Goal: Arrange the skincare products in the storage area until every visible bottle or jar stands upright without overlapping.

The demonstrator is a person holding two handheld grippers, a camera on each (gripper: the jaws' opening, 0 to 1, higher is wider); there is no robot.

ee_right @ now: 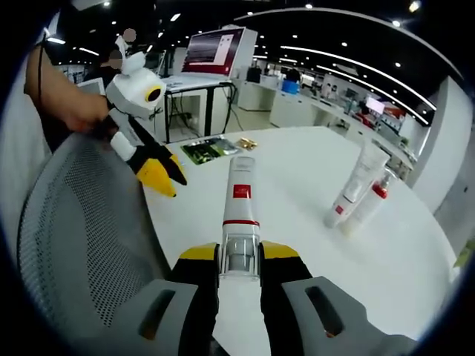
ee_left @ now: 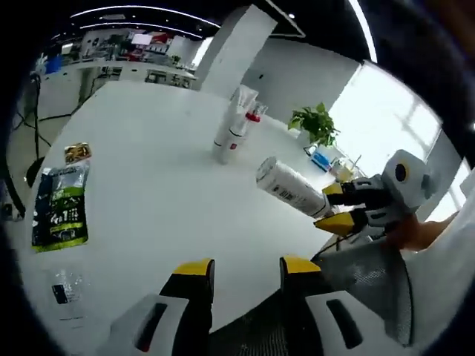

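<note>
Your desk [ee_right: 312,170] is a smooth white surface with a soft sheen that catches the ceiling lights. The white tube [ee_right: 240,199] in your right gripper [ee_right: 239,261] looks like matt plastic with a red band and a clear, glossy cap end; in the left gripper view it [ee_left: 291,189] shows printed text on a smooth skin. The standing tubes [ee_right: 358,187] look like the same smooth white plastic. Your left gripper [ee_left: 245,273] has hard grey plastic bodies and yellow tips. The green sachet [ee_left: 62,205] is shiny foil-like film, and the small gold packet [ee_left: 77,153] glints. The chair back [ee_right: 82,222] is grey woven mesh.
</note>
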